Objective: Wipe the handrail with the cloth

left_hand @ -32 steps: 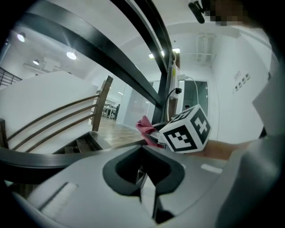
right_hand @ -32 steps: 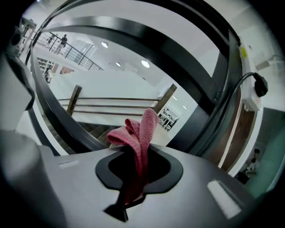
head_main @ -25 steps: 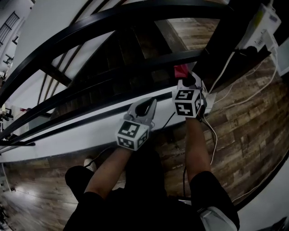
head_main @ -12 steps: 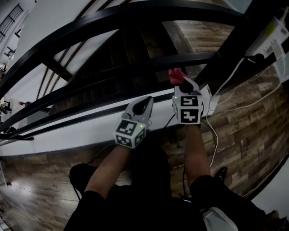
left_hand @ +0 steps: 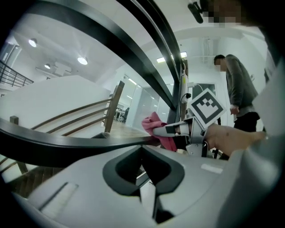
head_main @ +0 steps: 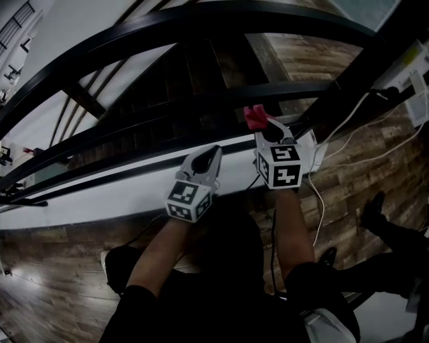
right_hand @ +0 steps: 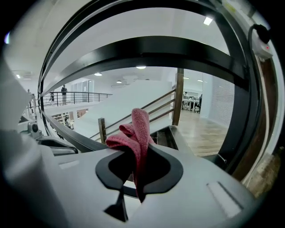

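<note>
1. My right gripper [head_main: 263,127] is clamped on the pink cloth [head_main: 254,116]. In the right gripper view both jaws are pinched on a lower fold, and the rest of the cloth is bunched up and stands above the jaw tips
2. In the head view the cloth is up at the stair railing, just below the middle bar [head_main: 288,89]. The broad black handrail [head_main: 201,17] arcs across well above it
3. In the left gripper view a dark bar runs across just over the left jaws and ends right at the cloth. I cannot tell whether the cloth is pressed on the bar or only just beside it
4. My left gripper [head_main: 212,153] has its jaws brought together with nothing between them. Its own view shows only a thin seam where they meet
5. The left gripper sits to the left of the right one and a little lower, and the two are apart. It points toward the white band [head_main: 100,194] that runs beneath the rails
6. Both forearms reach up from the bottom of the head view over the wooden floor [head_main: 375,174]
7. In the left gripper view a person [left_hand: 238,89] in a grey top stands beyond the right gripper
</note>
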